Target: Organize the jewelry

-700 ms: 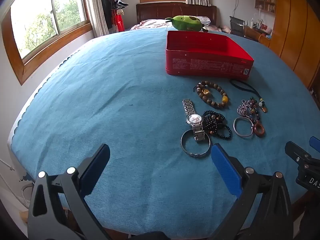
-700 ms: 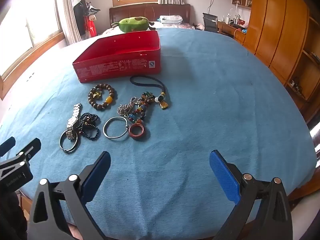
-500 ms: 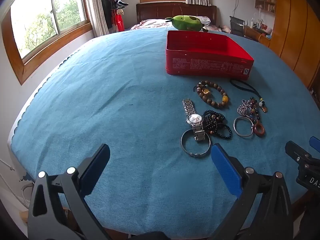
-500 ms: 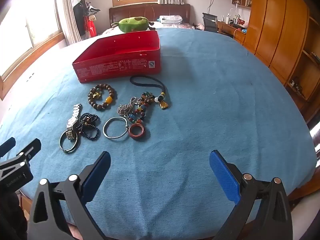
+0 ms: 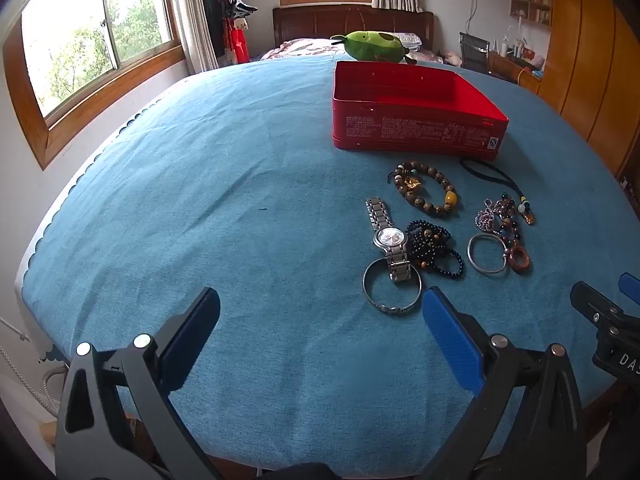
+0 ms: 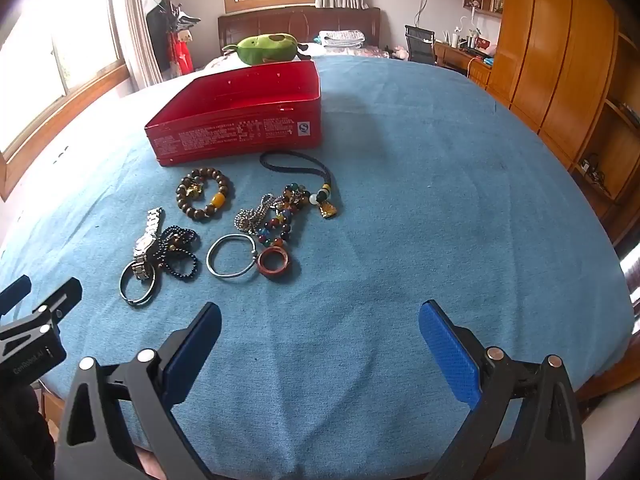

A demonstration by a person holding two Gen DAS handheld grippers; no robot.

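A round bench draped in teal-blue cloth carries a scatter of jewelry beside an open red rectangular metal tin, which stands empty toward the far side of the bench. The left gripper hovers above the near edge, angled down at the cloth, its blue-padded fingers spread as wide as they go with nothing between them. The right gripper is held the same way, its blue-padded fingers fully apart and empty, well short of the pieces.

Just in front of the tin lies a brown wooden bead bracelet with a yellow bead and gold charm. Nearer the grippers, a silver metal-band wristwatch rests with one end of its strap overlapping a thin silver bangle. Touching the watch's side is a heap of dark beaded bracelets. To the right of that heap sits a second plain silver bangle, with a reddish-brown stone ring touching its edge. Behind them, a tangle of silver chain and multicoloured beads runs up to a black braided cord with a gold pendant, whose loop reaches almost to the tin's front wall.

A green plush toy lies on the bed beyond the bench.
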